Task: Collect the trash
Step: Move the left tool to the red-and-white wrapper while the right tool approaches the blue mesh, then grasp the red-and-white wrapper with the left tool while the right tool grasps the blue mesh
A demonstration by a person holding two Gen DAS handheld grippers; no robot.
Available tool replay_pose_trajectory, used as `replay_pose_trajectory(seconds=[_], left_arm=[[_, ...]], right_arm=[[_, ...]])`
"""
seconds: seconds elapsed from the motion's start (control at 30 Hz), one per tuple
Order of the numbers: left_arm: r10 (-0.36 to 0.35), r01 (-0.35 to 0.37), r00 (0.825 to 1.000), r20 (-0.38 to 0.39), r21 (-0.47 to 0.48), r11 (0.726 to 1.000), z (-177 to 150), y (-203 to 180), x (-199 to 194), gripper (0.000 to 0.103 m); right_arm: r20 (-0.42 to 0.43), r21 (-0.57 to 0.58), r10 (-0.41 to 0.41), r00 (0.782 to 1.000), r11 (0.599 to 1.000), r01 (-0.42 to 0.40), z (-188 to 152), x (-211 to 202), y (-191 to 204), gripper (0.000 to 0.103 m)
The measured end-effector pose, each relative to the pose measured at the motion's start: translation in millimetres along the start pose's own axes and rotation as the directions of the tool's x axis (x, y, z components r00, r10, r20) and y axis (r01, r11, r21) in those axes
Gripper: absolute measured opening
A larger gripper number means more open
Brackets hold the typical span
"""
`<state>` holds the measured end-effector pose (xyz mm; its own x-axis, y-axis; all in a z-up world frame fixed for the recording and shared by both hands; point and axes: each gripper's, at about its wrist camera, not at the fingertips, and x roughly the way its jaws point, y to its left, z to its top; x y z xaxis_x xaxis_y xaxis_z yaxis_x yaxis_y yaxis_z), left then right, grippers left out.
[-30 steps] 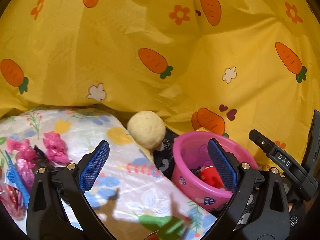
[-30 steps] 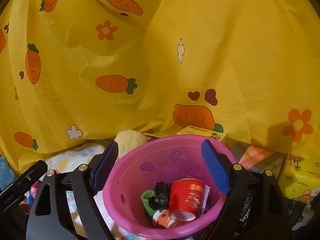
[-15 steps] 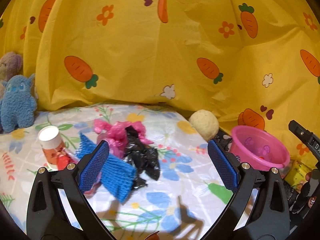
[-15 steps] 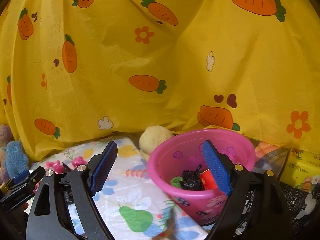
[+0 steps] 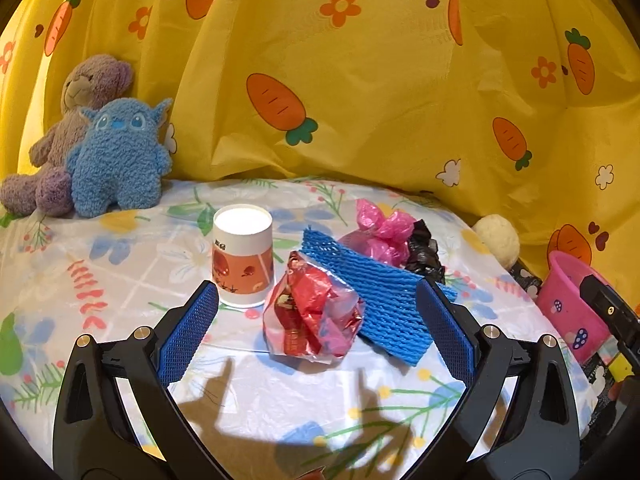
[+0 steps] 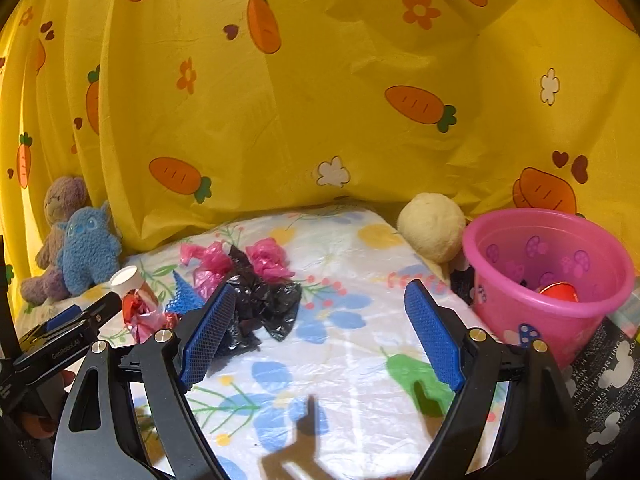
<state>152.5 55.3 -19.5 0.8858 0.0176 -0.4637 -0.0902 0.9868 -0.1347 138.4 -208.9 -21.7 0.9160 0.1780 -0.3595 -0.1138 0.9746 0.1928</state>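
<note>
My left gripper (image 5: pixel 316 332) is open and empty, just in front of a crumpled red wrapper (image 5: pixel 312 312). Beside it stand an upside-down paper cup (image 5: pixel 243 254) and a blue foam net (image 5: pixel 376 292); behind lie a pink bag (image 5: pixel 384 232) and a black bag (image 5: pixel 424 252). My right gripper (image 6: pixel 320 336) is open and empty above the table, with the black bag (image 6: pixel 264 304) at its left finger and pink bags (image 6: pixel 240 260) behind. The pink bucket (image 6: pixel 548 276) at the right holds a red cup (image 6: pixel 560 292) and dark trash. It also shows in the left wrist view (image 5: pixel 568 300).
A floral cloth covers the table (image 6: pixel 340 352). A blue plush (image 5: pixel 116 156) and a brown bear (image 5: pixel 68 132) sit at the far left. A cream ball (image 6: pixel 432 228) lies next to the bucket. A yellow carrot curtain (image 6: pixel 320 100) hangs behind. A dark printed box (image 6: pixel 608 376) is right of the bucket.
Both grippers have swung left, away from the bucket toward the trash pile. The left now faces the red wrapper and cup; the right has pulled back from over the bucket.
</note>
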Motion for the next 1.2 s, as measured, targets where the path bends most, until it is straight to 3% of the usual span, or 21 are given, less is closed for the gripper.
replay_pose_trajectory(seconds=[0.17, 0.27, 0.47, 0.6, 0.7, 0.87, 1.03, 1.2], left_arm=[[-0.006, 0.008, 0.998, -0.061, 0.022, 1.0, -3, 1, 22, 0.095], [-0.003, 0.007, 0.994, -0.106, 0.036, 0.999, -6, 1, 38, 0.086], [-0.043, 0.046, 0.979, -0.2, 0.008, 0.999, -13, 5, 59, 0.059], [-0.077, 0.076, 0.973, -0.219, -0.014, 0.997, -15, 9, 62, 0.03], [-0.088, 0.083, 0.972, -0.216, -0.029, 0.996, -15, 11, 60, 0.023], [-0.089, 0.082, 0.981, -0.17, -0.044, 0.996, -15, 17, 47, 0.016], [-0.086, 0.079, 0.99, -0.113, -0.073, 0.994, -10, 25, 35, 0.015], [-0.088, 0.078, 0.991, -0.099, -0.103, 0.992, -8, 31, 32, 0.015]], right_arm=[[-0.057, -0.045, 0.054, 0.997, 0.997, -0.057, -8, 23, 27, 0.084], [-0.093, -0.07, 0.074, 0.993, 0.994, -0.081, -13, 38, 40, 0.084], [-0.159, -0.09, 0.112, 0.981, 0.988, -0.128, -19, 65, 59, 0.075], [-0.21, -0.093, 0.145, 0.967, 0.982, -0.167, -22, 81, 68, 0.063], [-0.239, -0.102, 0.164, 0.957, 0.976, -0.193, -25, 90, 76, 0.055], [-0.289, -0.095, 0.195, 0.937, 0.968, -0.231, -28, 104, 84, 0.033], [-0.29, -0.121, 0.213, 0.933, 0.959, -0.257, -29, 103, 91, 0.007], [-0.246, -0.123, 0.235, 0.94, 0.955, -0.271, -27, 87, 89, 0.006]])
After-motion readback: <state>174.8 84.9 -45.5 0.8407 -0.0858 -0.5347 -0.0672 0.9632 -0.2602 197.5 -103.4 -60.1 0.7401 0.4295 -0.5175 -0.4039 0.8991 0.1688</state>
